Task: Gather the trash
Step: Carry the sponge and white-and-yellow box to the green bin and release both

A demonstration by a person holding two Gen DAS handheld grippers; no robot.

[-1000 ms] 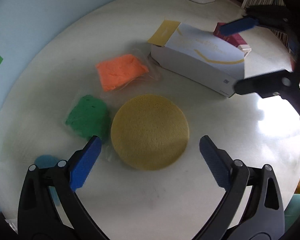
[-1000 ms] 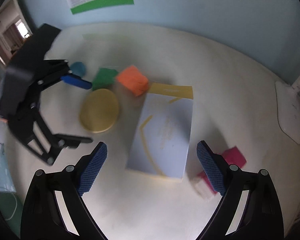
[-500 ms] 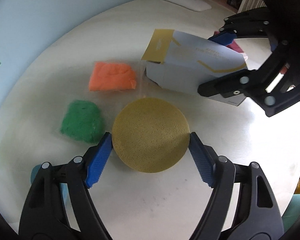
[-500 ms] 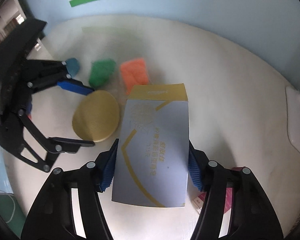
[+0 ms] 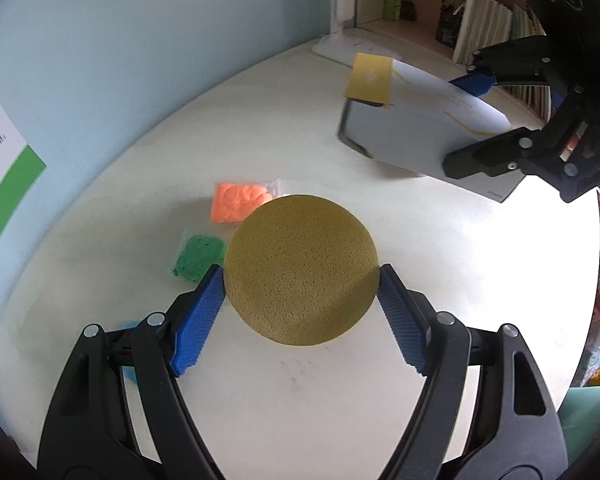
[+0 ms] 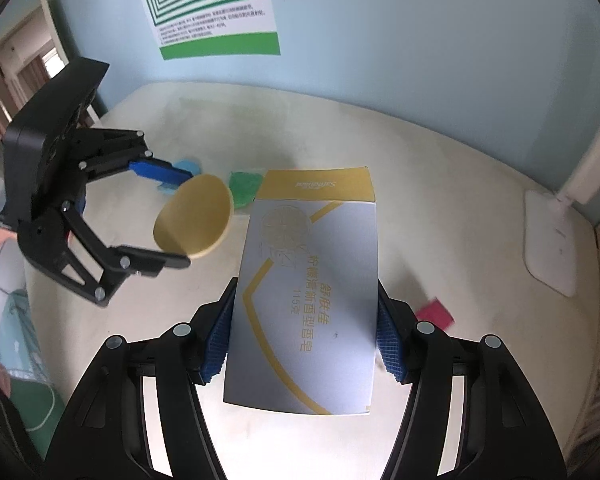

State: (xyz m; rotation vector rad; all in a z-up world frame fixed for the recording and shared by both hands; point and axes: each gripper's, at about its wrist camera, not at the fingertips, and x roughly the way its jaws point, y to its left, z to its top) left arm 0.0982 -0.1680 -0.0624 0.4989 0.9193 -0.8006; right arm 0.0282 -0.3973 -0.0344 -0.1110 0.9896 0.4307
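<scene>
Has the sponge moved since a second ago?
Yes. The sponge, clamped by the left gripper, is lifted off the table, now overlapping the orange bag.

the round yellow sponge (image 5: 302,270) looks porous and matt, its face finely pitted. the soap box (image 6: 308,296) is smooth printed cardboard with a faint sheen. the orange lump (image 5: 238,206) and green lump (image 5: 198,256) sit in thin, clear, crinkled plastic. the counter (image 5: 340,380) is smooth and glossy, throwing back glare. each hand-held gripper has matt black plastic arms and ribbed blue pads (image 5: 198,314).
</scene>
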